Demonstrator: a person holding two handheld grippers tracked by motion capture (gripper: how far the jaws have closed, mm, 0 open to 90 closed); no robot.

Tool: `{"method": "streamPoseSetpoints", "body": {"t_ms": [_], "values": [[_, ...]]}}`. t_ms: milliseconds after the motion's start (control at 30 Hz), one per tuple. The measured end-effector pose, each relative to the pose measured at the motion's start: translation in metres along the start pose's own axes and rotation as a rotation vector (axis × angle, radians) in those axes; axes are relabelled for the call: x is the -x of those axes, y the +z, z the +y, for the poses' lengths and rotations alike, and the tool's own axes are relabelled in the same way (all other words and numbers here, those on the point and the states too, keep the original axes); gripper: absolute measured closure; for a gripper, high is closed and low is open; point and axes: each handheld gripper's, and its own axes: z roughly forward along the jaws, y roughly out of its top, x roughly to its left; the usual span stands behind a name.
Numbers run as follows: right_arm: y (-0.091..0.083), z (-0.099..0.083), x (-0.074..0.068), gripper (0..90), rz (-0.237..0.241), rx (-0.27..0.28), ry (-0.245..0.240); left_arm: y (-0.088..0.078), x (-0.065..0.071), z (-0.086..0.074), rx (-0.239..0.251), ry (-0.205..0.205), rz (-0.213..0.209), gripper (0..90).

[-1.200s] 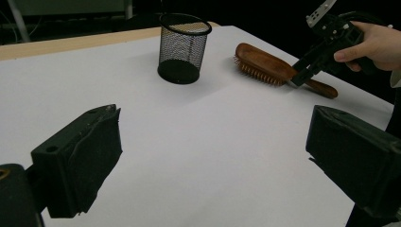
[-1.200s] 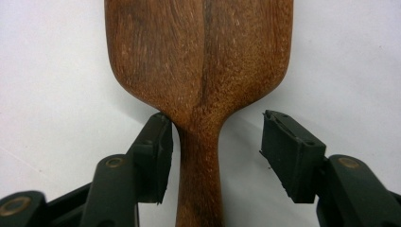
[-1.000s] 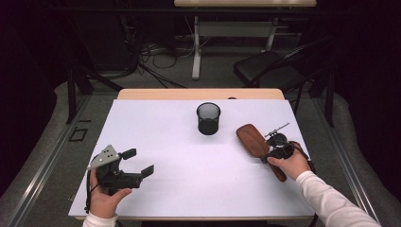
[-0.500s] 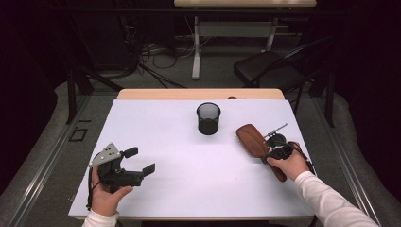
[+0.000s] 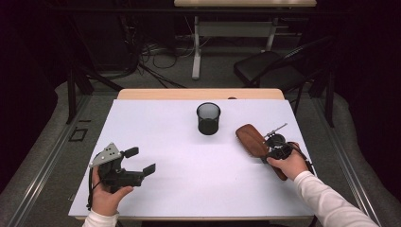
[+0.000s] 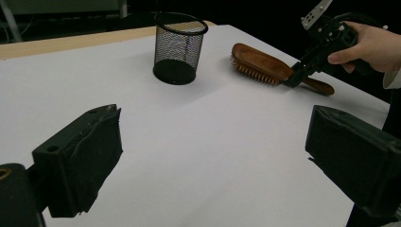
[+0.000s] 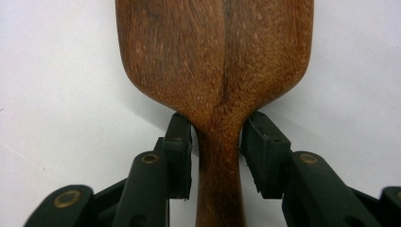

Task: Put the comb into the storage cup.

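Observation:
A brown wooden hairbrush lies bristles down on the right of the white table, its handle towards the person. My right gripper sits over the handle. In the right gripper view its jaws straddle the brush's narrow neck. They have just been closing, and thin gaps still show beside the wood. From the left gripper view the brush and the right gripper are at the far right. My left gripper rests at the front left, open and empty.
A black mesh pencil cup stands upright at the table's middle back, left of the brush. A wooden strip borders the far edge. A black chair and desk legs stand on the floor beyond.

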Motion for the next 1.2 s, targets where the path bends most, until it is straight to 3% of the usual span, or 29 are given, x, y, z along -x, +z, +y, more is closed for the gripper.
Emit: {"method": "streamPoseSetpoints", "body": {"t_ms": [67, 167, 267, 533, 600, 667, 700, 833, 867, 900, 967, 1200], "values": [[0.0008, 0.0002, 0.0000, 64.9, 0.006, 0.004, 0.000, 0.0003, -0.0001, 0.0000, -0.001, 0.001, 0.000, 4.5], [-0.0028, 0.0020, -0.0002, 66.2, -0.013, -0.057, -0.013, 0.0001, -0.0001, 0.0000, -0.001, 0.002, 0.000, 4.5], [0.0001, 0.0005, -0.0001, 67.4, -0.003, -0.019, -0.008, 0.0000, 0.0000, -0.0002, -0.002, 0.001, 0.002, 4.5], [0.0002, 0.0000, -0.0009, 69.3, -0.005, -0.025, -0.015, -0.0001, 0.0009, -0.0003, 0.000, 0.006, 0.000, 4.5], [0.0012, -0.0009, -0.0008, 69.8, 0.001, -0.002, -0.019, -0.0001, 0.0009, -0.0003, -0.001, 0.007, 0.000, 4.5], [-0.0005, -0.0004, -0.0006, 70.1, -0.007, -0.024, -0.027, -0.0001, 0.0011, -0.0003, -0.001, 0.007, 0.001, 4.5], [0.0009, -0.0011, -0.0005, 70.2, 0.001, -0.002, -0.024, -0.0001, 0.0011, -0.0003, -0.001, 0.008, 0.000, 4.5], [0.0000, -0.0016, -0.0007, 70.9, -0.008, 0.000, -0.031, -0.0001, 0.0012, -0.0002, 0.000, 0.007, 0.001, 4.5], [-0.0014, -0.0011, -0.0003, 71.1, -0.016, -0.019, -0.045, 0.0000, 0.0012, -0.0002, 0.000, 0.007, 0.002, 4.5], [-0.0007, -0.0021, -0.0016, 71.3, -0.014, -0.002, -0.025, 0.0001, 0.0012, -0.0002, 0.000, 0.007, 0.002, 4.5], [-0.0014, -0.0019, -0.0003, 71.6, -0.017, -0.003, -0.048, 0.0001, 0.0013, -0.0002, 0.000, 0.008, 0.003, 4.6], [-0.0030, -0.0040, -0.0008, 72.2, -0.021, 0.032, -0.057, 0.0000, 0.0013, -0.0002, 0.000, 0.008, 0.004, 4.5]]}}
